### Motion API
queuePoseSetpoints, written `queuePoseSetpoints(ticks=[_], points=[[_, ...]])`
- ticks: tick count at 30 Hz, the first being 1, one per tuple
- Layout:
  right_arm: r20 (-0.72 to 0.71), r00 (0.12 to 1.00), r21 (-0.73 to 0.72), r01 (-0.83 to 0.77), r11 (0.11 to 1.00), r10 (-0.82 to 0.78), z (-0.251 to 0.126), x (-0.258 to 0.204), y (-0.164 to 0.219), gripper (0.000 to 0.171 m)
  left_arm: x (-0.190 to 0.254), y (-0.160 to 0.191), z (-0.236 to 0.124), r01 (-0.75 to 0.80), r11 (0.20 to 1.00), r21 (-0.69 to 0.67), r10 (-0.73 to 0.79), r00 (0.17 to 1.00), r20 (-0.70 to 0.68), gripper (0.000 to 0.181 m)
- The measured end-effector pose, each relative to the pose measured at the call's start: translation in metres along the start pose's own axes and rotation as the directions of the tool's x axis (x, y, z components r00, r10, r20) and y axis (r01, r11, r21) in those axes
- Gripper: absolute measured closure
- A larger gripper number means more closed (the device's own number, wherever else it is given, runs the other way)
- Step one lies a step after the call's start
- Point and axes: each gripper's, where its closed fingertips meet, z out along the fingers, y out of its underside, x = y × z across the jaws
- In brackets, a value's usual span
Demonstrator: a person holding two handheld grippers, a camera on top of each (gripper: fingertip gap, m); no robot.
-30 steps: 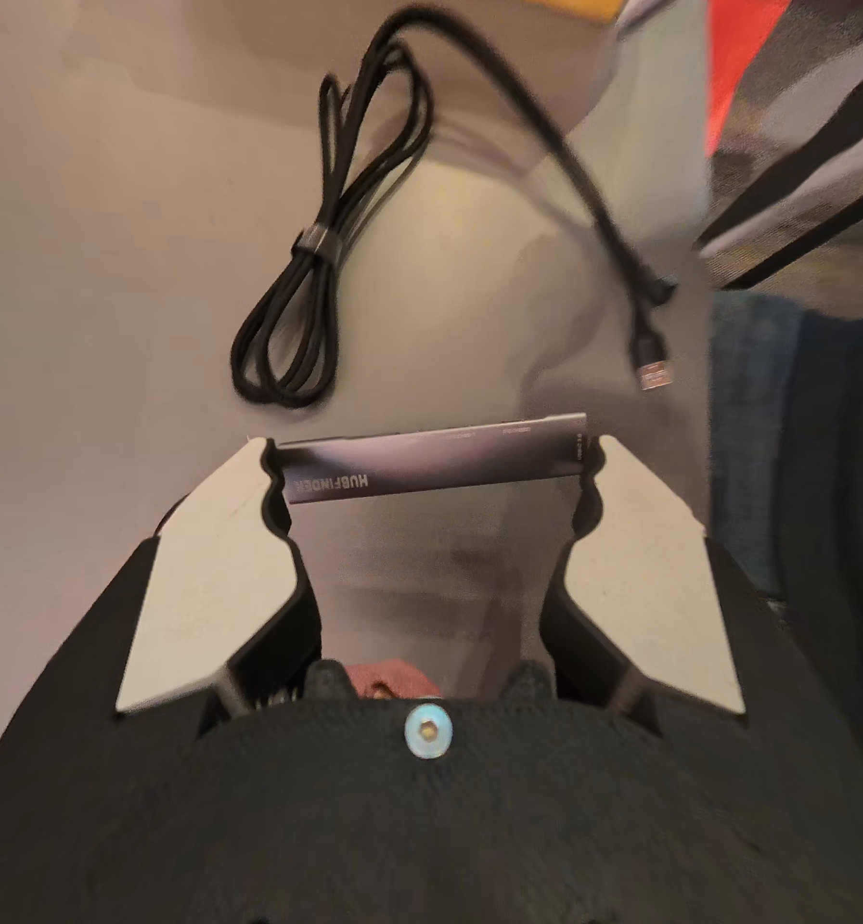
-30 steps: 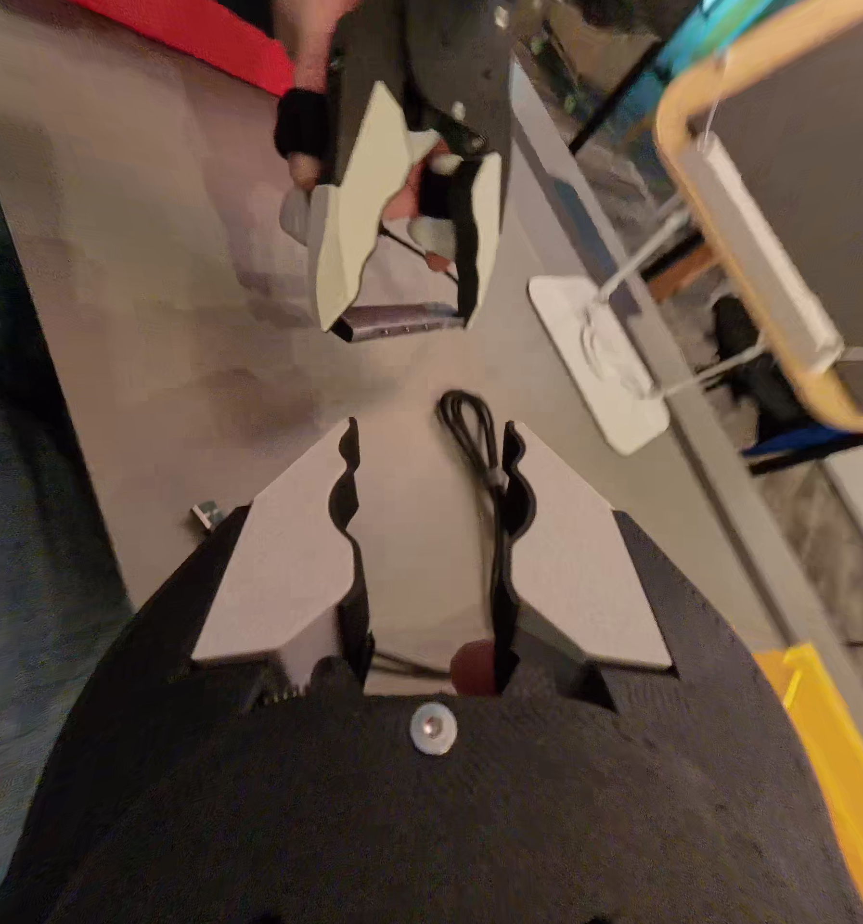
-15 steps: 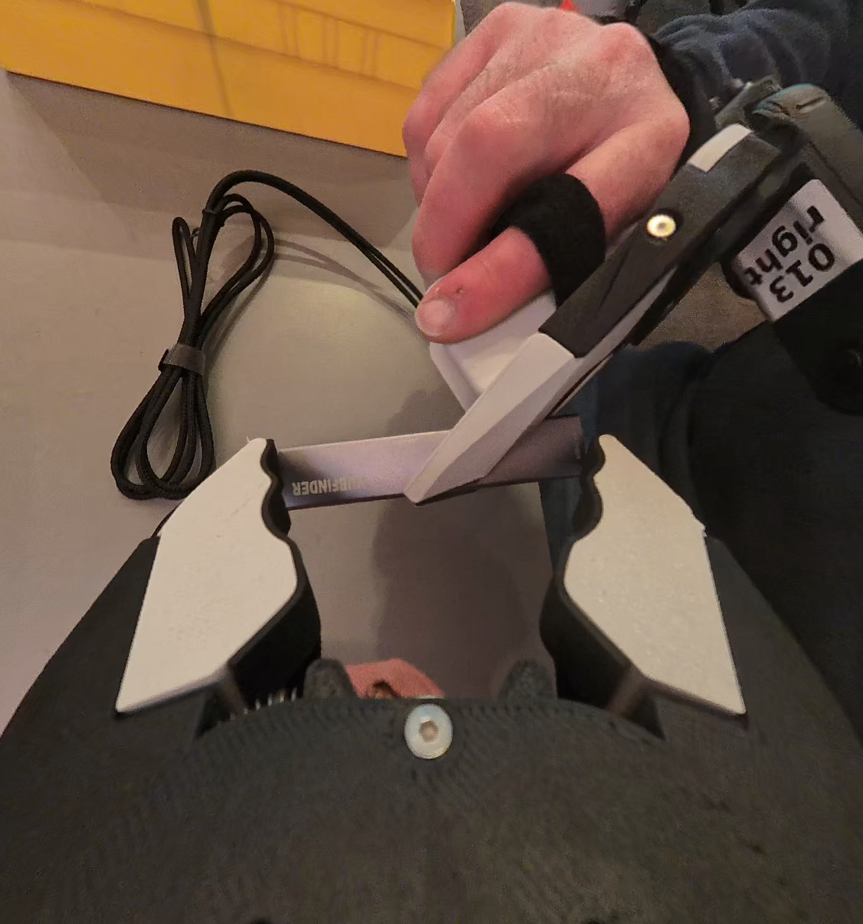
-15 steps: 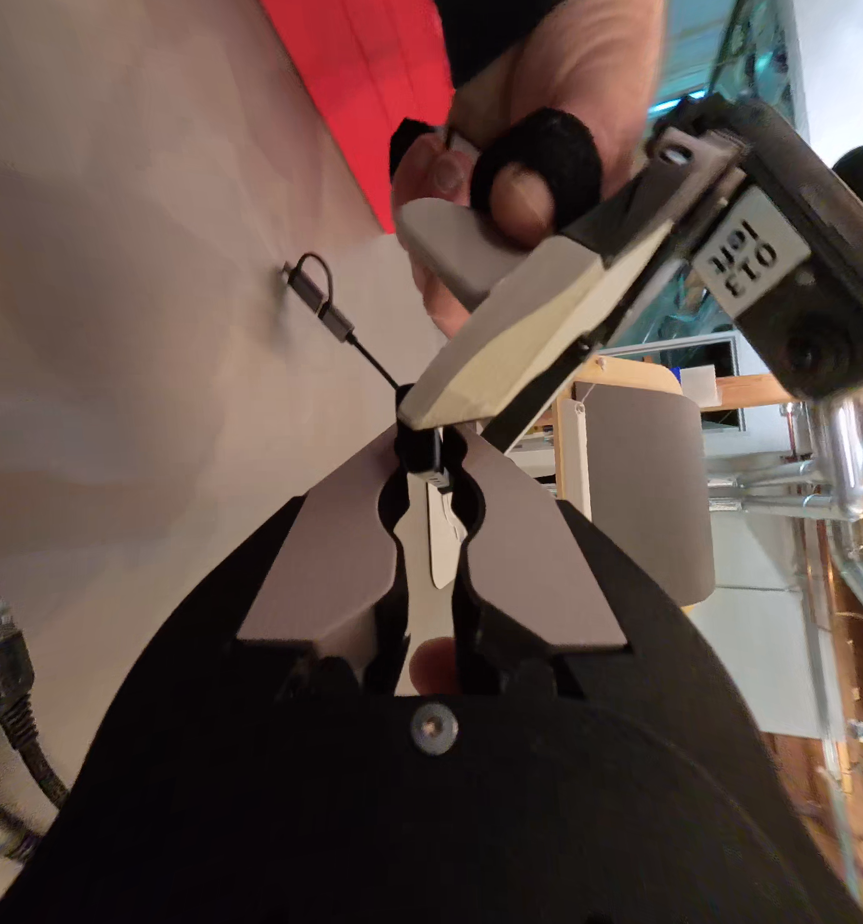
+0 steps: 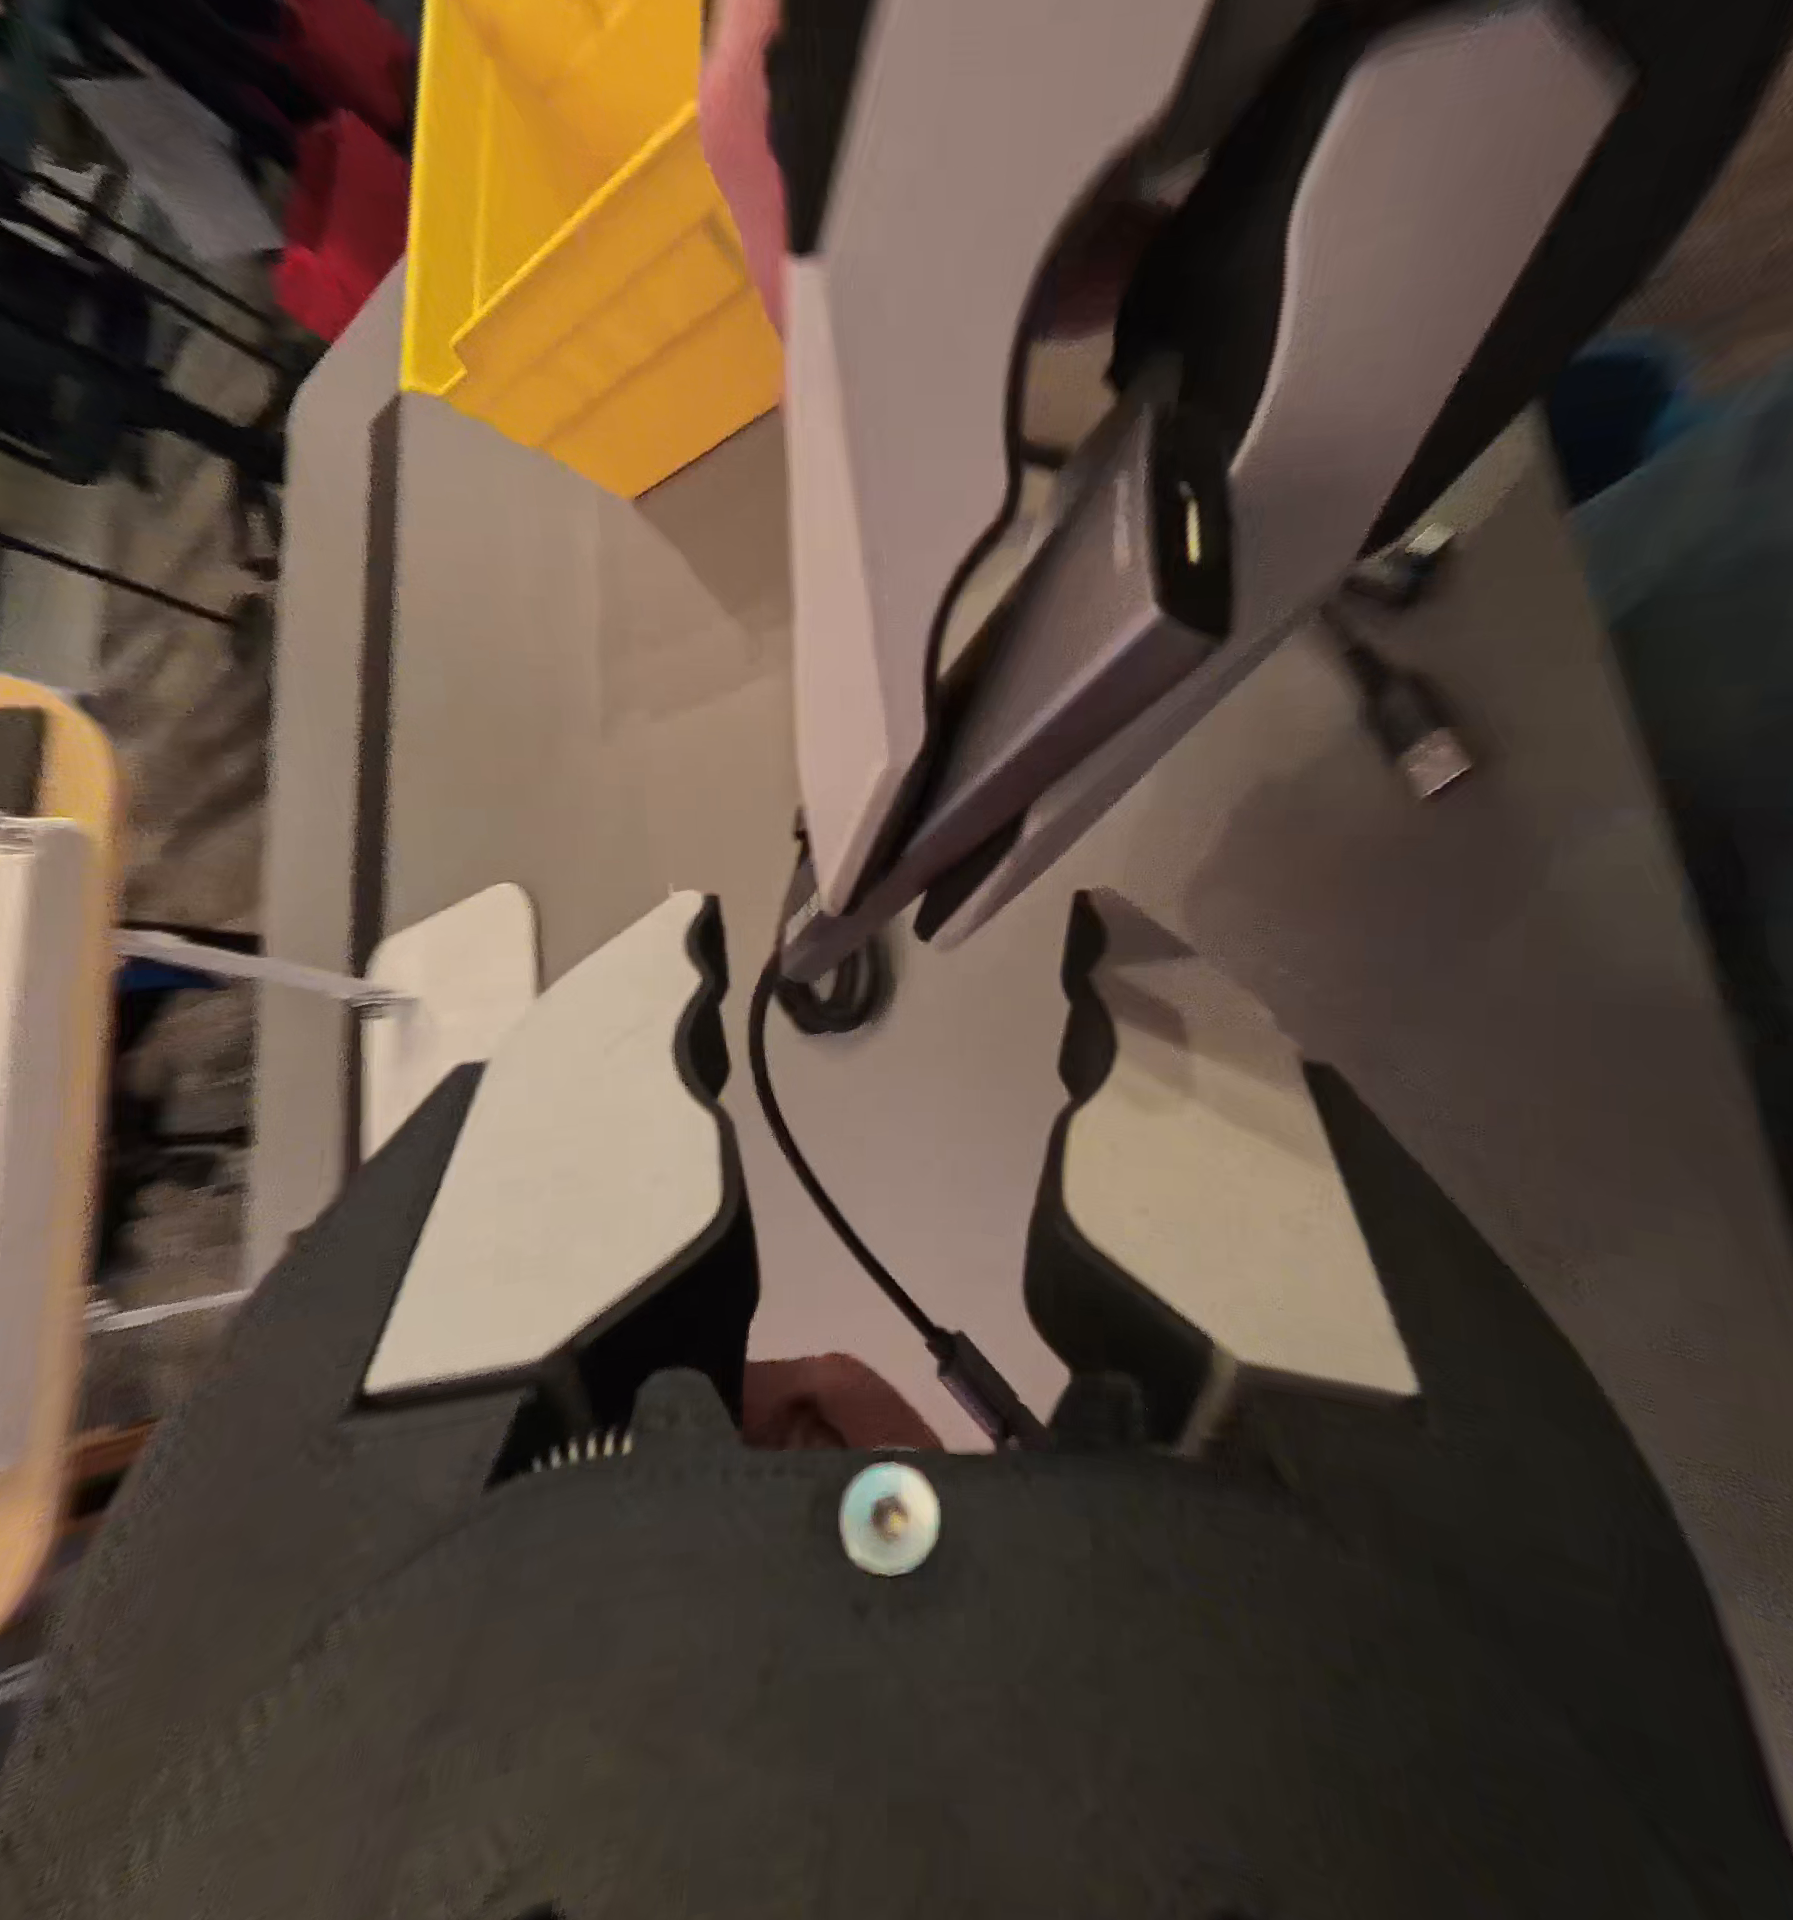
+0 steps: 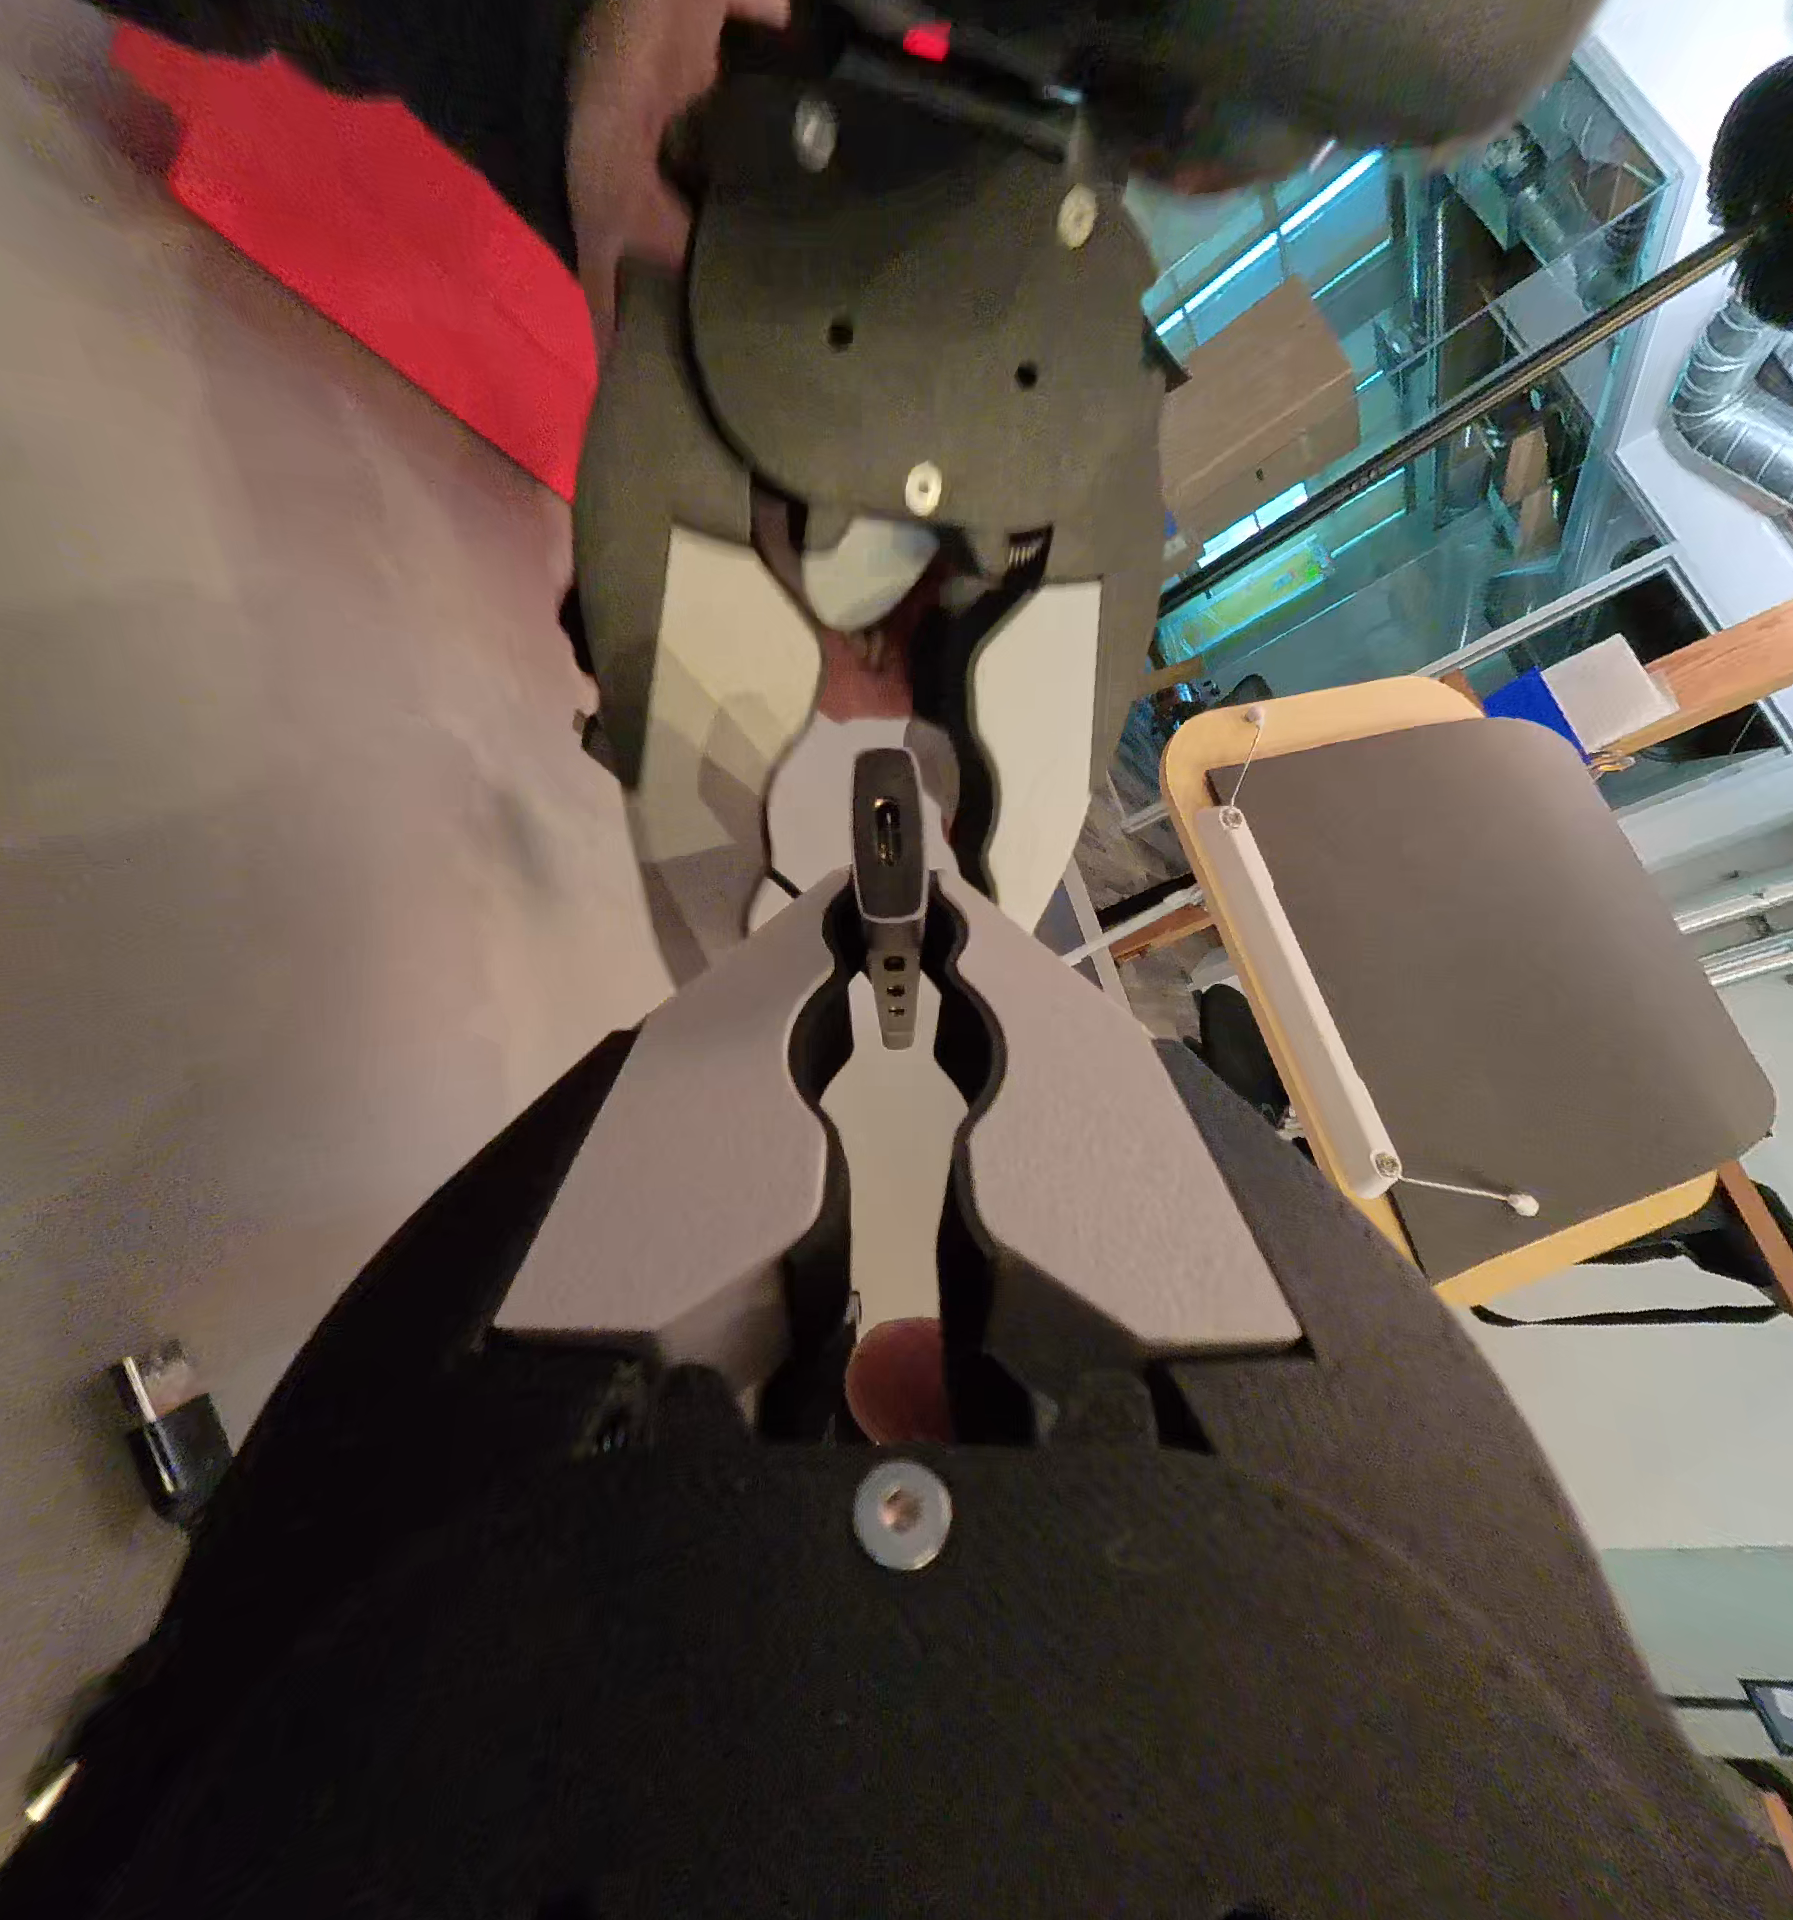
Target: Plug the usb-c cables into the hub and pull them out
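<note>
Between the fingers of my right gripper [image 6: 887, 904] the hub [image 6: 884, 831] now sits pinched edge-on, clear of the table [image 5: 559, 675]. Half a second ago my left gripper [image 5: 892, 935] held it. The left has let go and stands wide and empty, so the hand-over looks done. Beneath the left fingers a black usb-c cable [image 5: 819, 1143] lies loose, not yet plugged in. I judge fetching its plug comes next.
</note>
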Motion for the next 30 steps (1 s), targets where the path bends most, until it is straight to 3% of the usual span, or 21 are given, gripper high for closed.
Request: queuePoseSetpoints(ticks=[2, 4, 9, 13, 17, 22, 30], points=[[0.011, 1.0, -0.002, -0.004, 1.0, 0.004, 0.0, -0.002, -0.006, 0.164, -0.008, 0.0, 0.005, -0.042, 0.999, -0.01, 0.043, 0.994, 0.101, 0.14], [0.006, 1.0, -0.027, -0.014, 1.0, 0.014, 0.0, -0.001, -0.007, 0.164, -0.005, -0.003, 0.007, -0.04, 0.999, 0.02, 0.037, 0.993, 0.116, 0.167], [0.003, 0.999, -0.047, -0.036, 0.998, 0.036, -0.002, 0.002, -0.009, 0.159, -0.009, -0.006, 0.006, -0.084, 0.996, 0.01, 0.08, 0.974, 0.211, 0.172], [-0.019, 0.997, -0.03, -0.071, 0.997, 0.07, -0.016, 0.018, -0.016, 0.137, -0.018, -0.003, -0.003, -0.019, 0.997, 0.074, 0.0, 0.968, 0.252, 0.172], [-0.025, 0.99, -0.099, -0.143, 0.985, 0.141, -0.038, 0.028, 0.004, 0.141, -0.026, 0.0, -0.017, 0.004, 0.99, 0.138, -0.045, 0.956, 0.29, 0.172], [0.21, 0.964, -0.304, -0.095, 0.948, 0.164, -0.061, -0.021, 0.054, 0.149, -0.027, -0.001, -0.021, -0.006, 0.991, 0.132, -0.031, 0.959, 0.281, 0.171], [0.528, 0.831, -0.407, 0.066, 0.911, 0.176, -0.088, -0.099, 0.092, 0.151, -0.009, 0.005, -0.021, -0.039, 0.998, 0.059, 0.023, 0.968, 0.248, 0.172]])
